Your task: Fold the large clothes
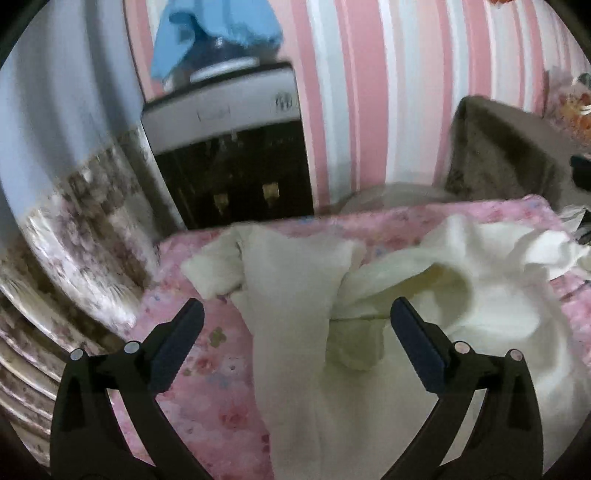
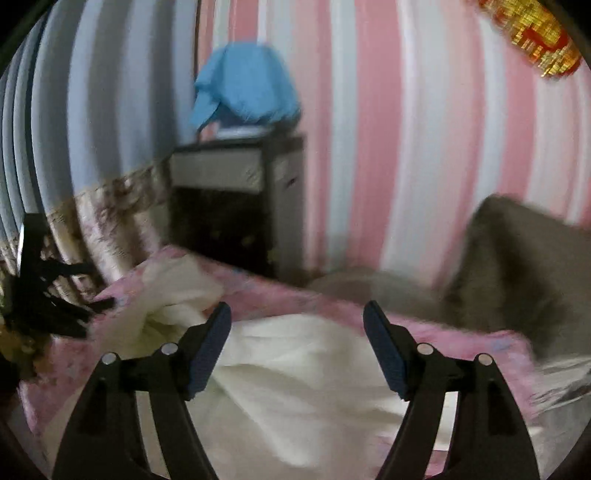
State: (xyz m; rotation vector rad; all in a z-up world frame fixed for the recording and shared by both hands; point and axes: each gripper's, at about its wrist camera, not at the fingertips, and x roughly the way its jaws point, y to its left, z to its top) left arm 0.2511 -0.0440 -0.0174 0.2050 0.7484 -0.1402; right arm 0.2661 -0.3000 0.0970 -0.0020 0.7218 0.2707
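Observation:
A white garment (image 1: 369, 295) lies crumpled on a table under a pink flowered cloth (image 1: 207, 369). One narrow part of the garment stretches toward the far edge, and the bulk is bunched to the right. My left gripper (image 1: 297, 310) hovers over the bunched middle, open, with nothing between its fingers. In the right wrist view the white garment (image 2: 295, 373) spreads flatter across the pink cloth (image 2: 332, 306). My right gripper (image 2: 297, 310) is open above it and grips nothing. At the left edge of that view is the left gripper (image 2: 48, 295), a dark blur.
A dark cabinet-like appliance (image 1: 229, 155) topped by a blue cloth (image 1: 218, 33) stands behind the table against the pink striped wall (image 2: 376, 147). A grey cushion (image 1: 506, 151) leans at the back right. A flowered curtain (image 1: 74, 221) hangs at the left.

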